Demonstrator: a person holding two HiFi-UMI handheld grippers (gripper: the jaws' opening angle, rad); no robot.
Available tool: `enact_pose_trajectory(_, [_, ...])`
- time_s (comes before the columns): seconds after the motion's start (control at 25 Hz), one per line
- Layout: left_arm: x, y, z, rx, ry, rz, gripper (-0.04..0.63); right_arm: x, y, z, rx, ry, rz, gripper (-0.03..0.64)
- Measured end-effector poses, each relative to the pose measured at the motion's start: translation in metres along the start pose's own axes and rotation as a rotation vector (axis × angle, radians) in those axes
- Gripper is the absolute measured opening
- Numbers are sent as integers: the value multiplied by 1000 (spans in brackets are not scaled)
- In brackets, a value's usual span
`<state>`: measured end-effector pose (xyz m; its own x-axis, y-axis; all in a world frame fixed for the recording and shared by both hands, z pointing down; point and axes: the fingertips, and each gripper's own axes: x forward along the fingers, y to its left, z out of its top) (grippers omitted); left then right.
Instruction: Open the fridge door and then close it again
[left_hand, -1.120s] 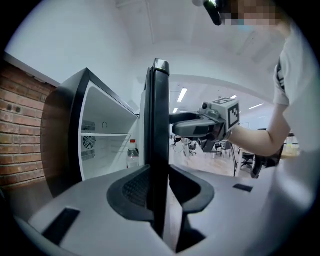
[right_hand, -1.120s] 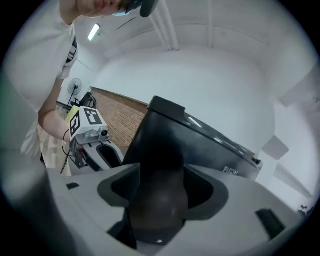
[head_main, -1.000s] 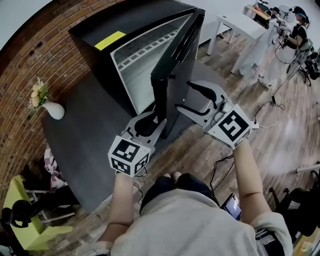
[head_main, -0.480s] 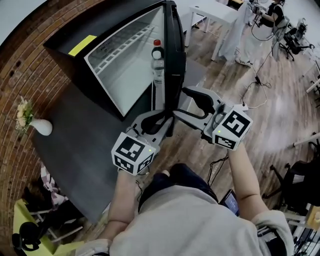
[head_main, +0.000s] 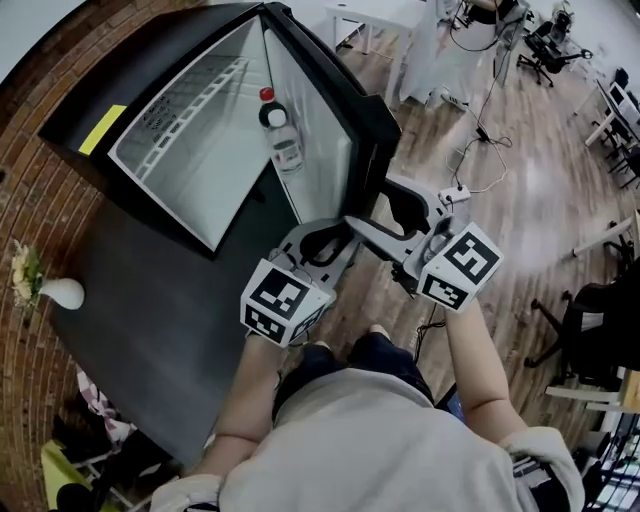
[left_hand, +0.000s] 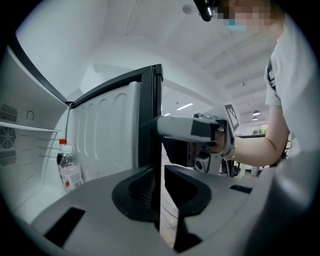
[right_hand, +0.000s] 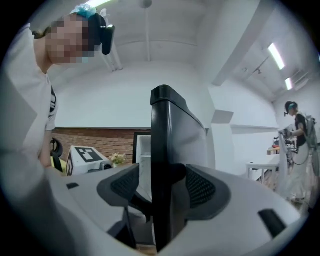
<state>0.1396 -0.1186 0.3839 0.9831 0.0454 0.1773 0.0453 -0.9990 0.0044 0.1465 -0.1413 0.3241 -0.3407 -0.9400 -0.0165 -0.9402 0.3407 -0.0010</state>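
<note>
At the door's free edge: my right gripper (right_hand: 162, 172) was clenched on the fridge door (head_main: 318, 170), with the black rim pinched between both pads. My left gripper (left_hand: 159, 170) sat on the same edge from the inner side, and its jaws had just been closing round the rim. One pad met the rim and a slit of floor showed beside the other, so I judged it not yet biting.

The door stood well open, swung clear of the fridge (head_main: 150, 70) on the dark tabletop (head_main: 160, 300). The white liner and shelves were exposed. A red-capped bottle (head_main: 280, 135) stood in the door rack.

Judgement: the opening half was done or nearly so. The closing half was wholly left, since the door had yet to swing back and seat against the cabinet. A vase of flowers (head_main: 55, 292) stood at the tabletop's edge, well apart from the door's path.
</note>
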Motion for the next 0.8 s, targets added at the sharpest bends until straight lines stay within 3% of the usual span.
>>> enact_pose_trajectory(0.12, [24, -9, 3, 6, 3, -26, 51, -13, -21, 1, 20, -22, -79, 266])
enact_pose_trajectory(0.2, [39, -13, 5, 3, 0, -34, 48, -22, -38, 0, 35, -27, -114, 225])
enact_pose_trajectory(0.28, [54, -14, 7, -13, -4, -40, 40, -31, -55, -2, 50, -23, -125, 179])
enact_pose_trajectory(0.56, [106, -22, 10, -25, 31, -56, 32, -60, -100, -2, 42, -15, -131, 173])
enact_pose_trajectory(0.68, [124, -20, 10, -32, 49, -32, 32, -72, -121, -3, 24, -17, -129, 166])
enact_pose_trajectory(0.8, [139, -10, 12, -38, 68, 48, 31, -85, -144, -3, 8, -17, -157, 158])
